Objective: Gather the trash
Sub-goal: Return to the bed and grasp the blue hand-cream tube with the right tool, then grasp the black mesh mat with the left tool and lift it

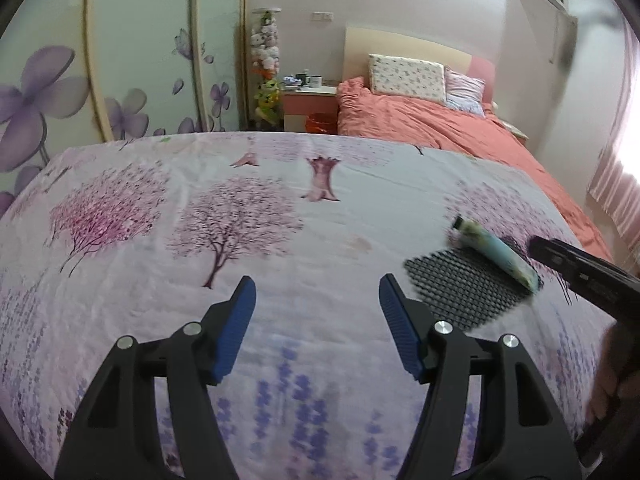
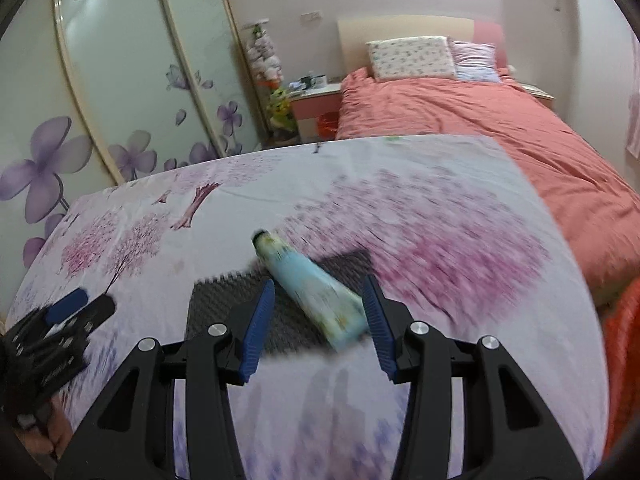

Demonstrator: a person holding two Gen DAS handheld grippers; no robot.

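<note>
The right gripper (image 2: 318,322) holds a pale blue tube (image 2: 316,292) over a black mat (image 2: 224,292).

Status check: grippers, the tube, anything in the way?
Left gripper open, empty. Right gripper open around the tube, grip unclear through blur. Tube lies on the dark mesh mat on the floral sheet. Nothing in the way.

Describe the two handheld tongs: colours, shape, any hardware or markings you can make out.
Both match. The left tongs and right tongs have black plastic frames with triangular cut-outs, round silver bolts at the joints, and flat blue fingers with ribbed faces. No cables or readable markings show. A hand is partly visible; no sleeve can be seen.
</note>
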